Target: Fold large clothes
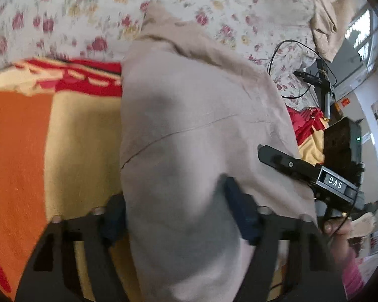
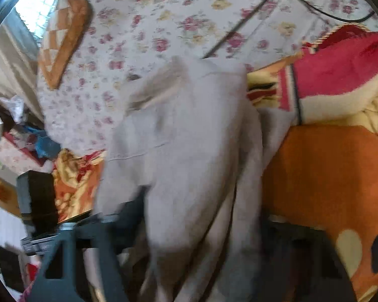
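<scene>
A large beige garment (image 1: pixel 189 130) lies bunched on an orange, cream and red blanket (image 1: pixel 20 138). In the left wrist view the cloth fills the gap of my left gripper (image 1: pixel 179 214), and both blue pads (image 1: pixel 242 214) press into its sides. The right wrist view is blurred. There the same garment (image 2: pixel 189 130) runs between the fingers of my right gripper (image 2: pixel 201 221), which closes on a thick fold of it. The right tool's black finger (image 1: pixel 279 159) rests on the garment's right edge, with a hand (image 1: pixel 337 226) behind it.
A floral bedsheet (image 1: pixel 93 7) lies beyond the blanket. A black cable (image 1: pixel 284 50) loops across it at the right. A quilted pillow (image 2: pixel 63 32) sits at the far left, a dark box (image 2: pixel 37 196) and clutter stand by the bed's edge.
</scene>
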